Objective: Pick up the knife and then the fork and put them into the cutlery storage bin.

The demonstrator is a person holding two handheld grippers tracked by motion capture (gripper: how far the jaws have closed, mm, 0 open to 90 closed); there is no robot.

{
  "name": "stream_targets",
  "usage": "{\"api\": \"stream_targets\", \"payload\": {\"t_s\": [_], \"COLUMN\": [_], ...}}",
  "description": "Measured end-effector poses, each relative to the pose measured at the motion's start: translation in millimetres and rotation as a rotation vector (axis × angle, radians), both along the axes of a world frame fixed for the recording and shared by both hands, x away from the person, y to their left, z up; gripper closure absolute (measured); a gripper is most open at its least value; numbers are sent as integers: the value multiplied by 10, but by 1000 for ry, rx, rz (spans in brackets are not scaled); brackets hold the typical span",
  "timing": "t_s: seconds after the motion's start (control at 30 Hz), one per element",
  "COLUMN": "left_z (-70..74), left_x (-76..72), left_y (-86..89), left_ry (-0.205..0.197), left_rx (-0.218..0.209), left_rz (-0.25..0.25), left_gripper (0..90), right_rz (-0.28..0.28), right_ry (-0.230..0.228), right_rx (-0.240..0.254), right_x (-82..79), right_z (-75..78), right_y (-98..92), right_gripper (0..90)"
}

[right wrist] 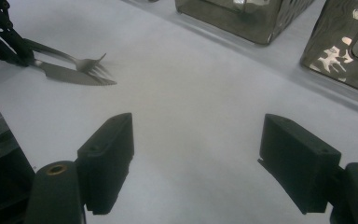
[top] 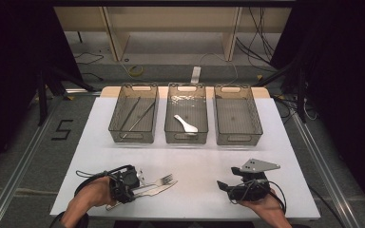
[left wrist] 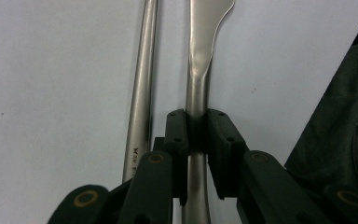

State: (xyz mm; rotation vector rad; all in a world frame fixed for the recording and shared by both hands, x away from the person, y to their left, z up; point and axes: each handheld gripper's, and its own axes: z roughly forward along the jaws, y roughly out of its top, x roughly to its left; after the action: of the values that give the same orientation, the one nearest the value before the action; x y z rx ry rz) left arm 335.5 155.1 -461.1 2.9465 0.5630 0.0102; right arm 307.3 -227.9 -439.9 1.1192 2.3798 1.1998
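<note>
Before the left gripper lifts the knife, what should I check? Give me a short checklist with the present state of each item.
1. Left gripper grips the knife handle: ok, the pads press on both sides of it.
2. Fork stays outside the jaws: ok, it lies beside the left pad, not between the pads.
3. Fork is free of the knife: cannot tell, in the high view the fork head lies right against the blade.
4. Right gripper is out of the way: ok, open over bare table.
5. An empty bin is free: ok, the right bin holds nothing.
</note>
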Motion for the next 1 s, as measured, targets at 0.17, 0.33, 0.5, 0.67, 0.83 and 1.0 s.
{"api": "stream_targets", "payload": {"t_s": [0.17,0.33,0.5,0.67,0.83,1.0], "left_z": [2,5,31,101,181,245], "left_x": [-7,-20,-44,-55,-61,-32], "left_y": [12,15,-5,-14,-36,-61], "left_ry": [-3,-12,-8,-20,-40,-70], "left_rx": [-5,-9,-18,-87,-165,-236], "left_rz": [-8,5,12,13,27,63], "left_gripper": [789,791,791,792,792,791], "right_rz": [3,7,6,8,13,9], "right_ry": [2,9,11,13,13,13], "right_rx": [1,-2,1,3,3,11], "right_x": [3,0,-3,-8,-10,-11], "right_z": [0,1,9,14,14,16], "right_y": [-5,1,-5,0,8,2], "right_gripper": [269,269,269,270,269,269]}}
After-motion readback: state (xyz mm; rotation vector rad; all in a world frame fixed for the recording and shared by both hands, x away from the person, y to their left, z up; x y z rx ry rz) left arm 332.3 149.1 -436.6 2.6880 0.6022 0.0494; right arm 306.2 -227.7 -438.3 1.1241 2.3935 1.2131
